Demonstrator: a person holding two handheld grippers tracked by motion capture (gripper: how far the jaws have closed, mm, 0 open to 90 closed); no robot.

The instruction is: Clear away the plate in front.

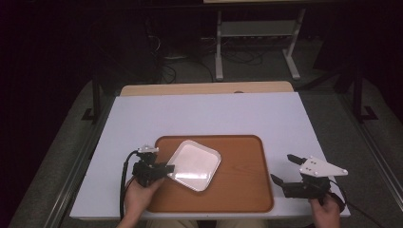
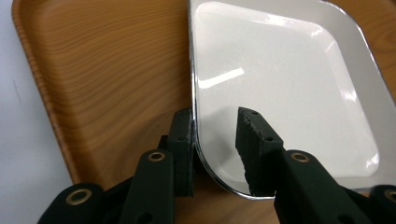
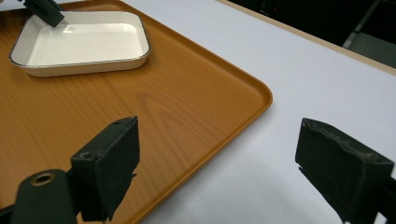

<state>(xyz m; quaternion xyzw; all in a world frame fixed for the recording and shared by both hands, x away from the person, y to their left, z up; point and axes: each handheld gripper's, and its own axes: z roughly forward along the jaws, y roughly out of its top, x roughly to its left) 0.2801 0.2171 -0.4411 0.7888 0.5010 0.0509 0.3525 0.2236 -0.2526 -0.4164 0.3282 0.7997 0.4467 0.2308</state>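
One white dish (image 1: 194,165) sits flat on the wooden tray (image 1: 247,190), my left gripper (image 2: 215,135) straddling its rim with slack jaws, my right gripper (image 3: 233,168) gaping empty over the counter (image 1: 237,114), so placement looks done.

Plate (image 1: 194,165): white, glossy, with a thin silvery rim edge. Tray (image 1: 242,190): orange-brown with a wood-grain pattern. Bench (image 1: 209,114): plain white top, pale wood strip along its upper edge in the frame. Left gripper (image 2: 215,135) and right gripper (image 3: 215,163): black jaws; right carries a light grey plate.
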